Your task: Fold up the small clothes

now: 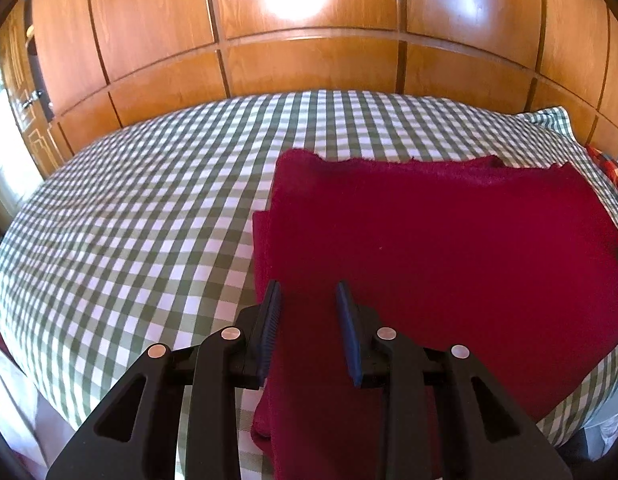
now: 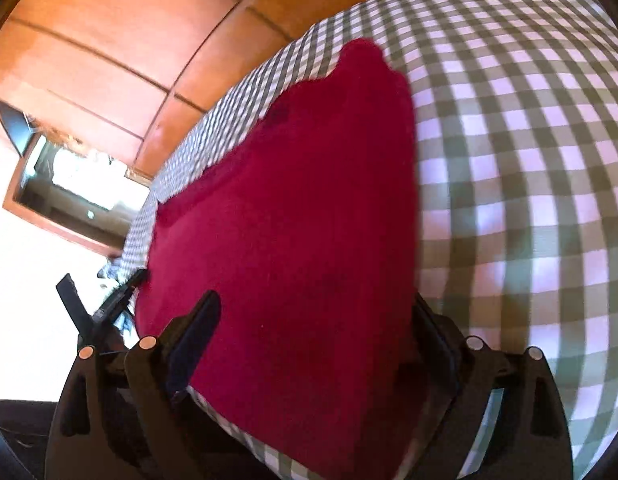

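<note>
1. A dark red fuzzy cloth [image 1: 429,240] lies on a bed covered with a green and white checked sheet [image 1: 129,220].
2. The red cloth is folded flat. It sits by the near edge of the bed, toward the right side in the left wrist view. The left part of the sheet is bare.
3. A thin strip of a lower layer of the cloth peeks out along its left edge.
4. The left black two-finger tongs [image 1: 309,300] are partly open. The blue pads [image 1: 271,316] stand apart with red cloth showing between them. They hang over the near left corner of the cloth and hold nothing that can be seen.
5. The right black two-finger tongs [image 2: 313,344] are wide open. One finger is on each side of the red cloth [image 2: 289,220], at the cloth's near end. I cannot tell if they touch it.
6. In the right wrist view the picture is tilted and a bit blurry.
7. Shiny brown wooden cupboard doors [image 1: 309,60] stand behind the far edge of the bed.
8. A red checked cloth [image 1: 613,176] peeks out at the far right corner of the bed.
</note>
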`<state>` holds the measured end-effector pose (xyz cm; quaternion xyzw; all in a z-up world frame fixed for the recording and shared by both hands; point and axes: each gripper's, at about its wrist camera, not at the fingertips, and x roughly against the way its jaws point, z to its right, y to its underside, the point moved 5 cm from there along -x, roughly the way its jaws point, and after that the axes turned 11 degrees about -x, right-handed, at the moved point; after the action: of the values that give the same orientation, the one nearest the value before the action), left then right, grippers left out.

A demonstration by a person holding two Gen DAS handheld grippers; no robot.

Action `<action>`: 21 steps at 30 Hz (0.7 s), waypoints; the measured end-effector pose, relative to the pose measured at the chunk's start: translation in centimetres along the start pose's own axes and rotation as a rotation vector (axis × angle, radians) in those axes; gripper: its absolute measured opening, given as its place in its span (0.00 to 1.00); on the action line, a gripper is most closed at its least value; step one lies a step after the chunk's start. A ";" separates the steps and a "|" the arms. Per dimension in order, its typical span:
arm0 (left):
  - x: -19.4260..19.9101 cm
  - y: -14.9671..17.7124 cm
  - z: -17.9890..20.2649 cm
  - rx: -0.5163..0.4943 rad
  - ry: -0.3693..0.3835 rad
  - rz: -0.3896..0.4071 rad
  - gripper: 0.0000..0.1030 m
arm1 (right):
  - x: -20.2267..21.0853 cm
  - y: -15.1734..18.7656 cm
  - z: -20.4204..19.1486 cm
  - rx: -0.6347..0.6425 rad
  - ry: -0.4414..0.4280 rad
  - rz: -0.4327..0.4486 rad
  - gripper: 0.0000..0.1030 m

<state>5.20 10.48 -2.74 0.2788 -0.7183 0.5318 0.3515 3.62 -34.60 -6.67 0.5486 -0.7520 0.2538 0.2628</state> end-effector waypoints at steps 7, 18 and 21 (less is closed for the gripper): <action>1.5 -0.8 1.5 -0.001 0.064 0.059 0.27 | -0.7 0.0 -0.1 -0.010 0.047 0.036 0.47; -1.3 0.3 2.3 -0.003 0.187 -0.026 0.27 | 2.4 0.6 -5.5 0.050 0.017 0.135 0.27; -1.5 0.6 1.7 0.060 0.271 -0.022 0.27 | 2.5 1.0 -10.5 0.133 -0.010 0.139 0.26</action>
<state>5.25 9.12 -4.62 0.2227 -0.6448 0.5821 0.4426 3.21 -29.03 2.58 0.5128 -0.7710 0.3179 0.2038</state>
